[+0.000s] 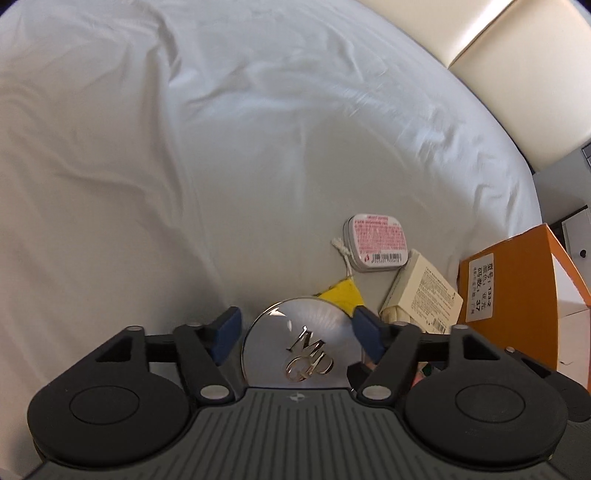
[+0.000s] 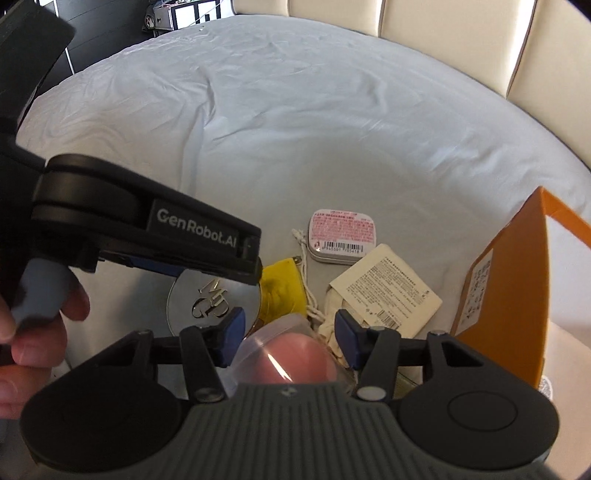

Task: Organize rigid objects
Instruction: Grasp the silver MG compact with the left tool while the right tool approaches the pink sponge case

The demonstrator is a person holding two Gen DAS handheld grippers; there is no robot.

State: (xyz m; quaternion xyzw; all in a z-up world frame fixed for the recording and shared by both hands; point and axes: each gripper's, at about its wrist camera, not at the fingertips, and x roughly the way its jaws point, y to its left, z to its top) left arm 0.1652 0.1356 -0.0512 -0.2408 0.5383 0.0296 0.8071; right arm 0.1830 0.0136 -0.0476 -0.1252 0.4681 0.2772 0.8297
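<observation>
A round silver compact with raised letters (image 1: 301, 345) lies on the white bed sheet (image 1: 184, 166) between the fingers of my open left gripper (image 1: 295, 332); the pads stand either side of it with gaps. It also shows in the right wrist view (image 2: 210, 301), under the left gripper's body (image 2: 166, 236). My right gripper (image 2: 288, 330) is open around a clear plastic case with a pink egg-shaped thing inside (image 2: 295, 358). Whether its pads touch the case I cannot tell.
A small tin with a pink label (image 1: 376, 247) (image 2: 341, 236), a cream box with printed text (image 1: 424, 295) (image 2: 388, 288), a yellow pouch with a white cord (image 1: 341, 295) (image 2: 282, 291) and an orange shoebox (image 1: 517, 295) (image 2: 506, 295) lie close together. A cream padded headboard (image 2: 443, 33) borders the bed.
</observation>
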